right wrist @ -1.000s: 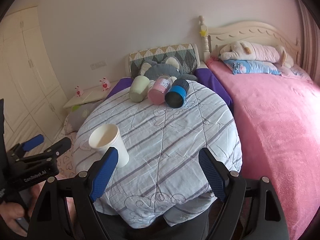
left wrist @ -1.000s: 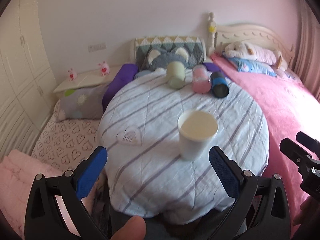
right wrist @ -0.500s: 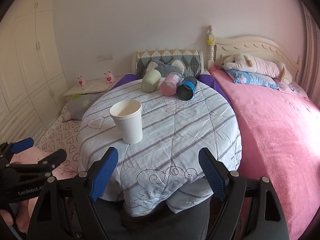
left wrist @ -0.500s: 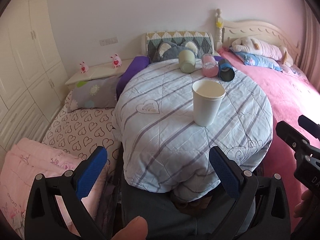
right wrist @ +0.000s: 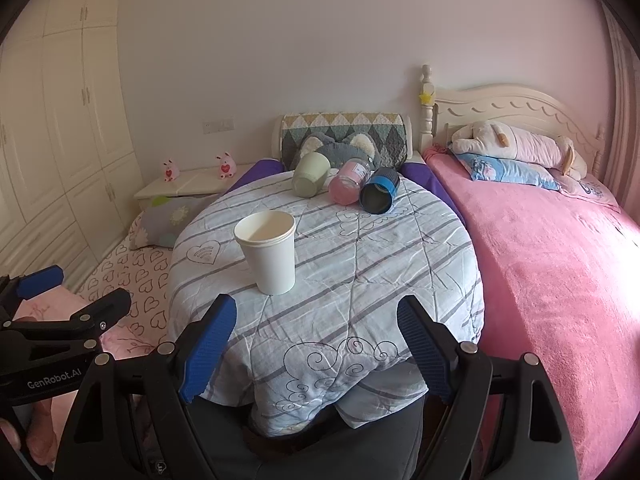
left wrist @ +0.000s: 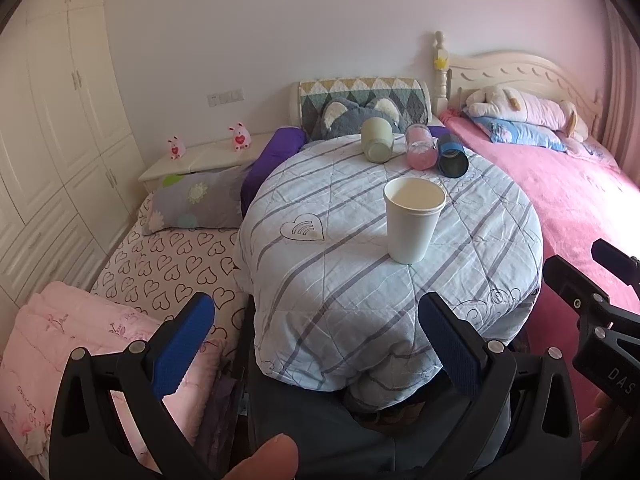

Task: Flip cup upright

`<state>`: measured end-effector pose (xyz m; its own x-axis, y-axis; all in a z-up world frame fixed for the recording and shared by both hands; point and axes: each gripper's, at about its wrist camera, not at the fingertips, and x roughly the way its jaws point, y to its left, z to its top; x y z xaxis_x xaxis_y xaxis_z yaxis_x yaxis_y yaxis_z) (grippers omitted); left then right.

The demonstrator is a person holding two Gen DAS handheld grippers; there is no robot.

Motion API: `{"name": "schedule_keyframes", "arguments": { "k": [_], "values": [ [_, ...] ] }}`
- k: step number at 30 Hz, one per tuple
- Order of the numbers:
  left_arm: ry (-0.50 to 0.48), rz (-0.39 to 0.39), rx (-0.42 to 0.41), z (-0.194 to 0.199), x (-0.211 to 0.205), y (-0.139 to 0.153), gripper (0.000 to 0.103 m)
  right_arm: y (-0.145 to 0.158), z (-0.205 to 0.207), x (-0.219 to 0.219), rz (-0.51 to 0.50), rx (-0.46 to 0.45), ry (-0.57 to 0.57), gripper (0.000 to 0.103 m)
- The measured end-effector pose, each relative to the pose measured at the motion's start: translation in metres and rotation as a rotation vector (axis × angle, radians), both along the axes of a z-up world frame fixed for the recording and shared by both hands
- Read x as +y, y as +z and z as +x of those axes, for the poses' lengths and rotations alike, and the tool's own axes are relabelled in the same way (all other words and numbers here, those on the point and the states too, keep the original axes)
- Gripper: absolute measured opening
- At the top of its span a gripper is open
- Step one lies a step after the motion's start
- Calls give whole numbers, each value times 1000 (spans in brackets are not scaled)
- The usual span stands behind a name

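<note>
Two blue-padded fingers of the left gripper spread wide at the bottom of the left wrist view, holding nothing, set back off the near edge of the round table and level above the floor side of it. A thumb tip shows at the bottom edge. The white paper cup stands upright, mouth up, right of the table's middle, with striped cloth bare on all sides of it. Three more containers lie on their sides in a row near the far edge: a green cup, a pink jar and a blue can, close together. The right gripper reaches in from the right edge, beside the table's rim and over the pink bed.

From the right wrist view, the right gripper also stands wide apart and empty, its pads just short of the table's near rim. The paper cup stands ahead of the left pad, left of centre, well apart from the green cup, pink jar and blue can at the back. The left gripper juts in at the left, off the table, open. Cloth to the right of the cup is bare up to the rim.
</note>
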<state>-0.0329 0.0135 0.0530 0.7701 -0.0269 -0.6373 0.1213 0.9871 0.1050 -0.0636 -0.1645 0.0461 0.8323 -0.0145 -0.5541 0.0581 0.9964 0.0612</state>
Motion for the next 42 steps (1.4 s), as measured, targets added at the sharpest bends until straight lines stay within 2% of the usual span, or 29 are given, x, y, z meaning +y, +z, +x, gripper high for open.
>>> {"name": "schedule_keyframes", "arguments": {
  "k": [42],
  "values": [
    [1,-22,4,-2,1,-1,103,1,0,5,0,4,15,84]
  ]
}}
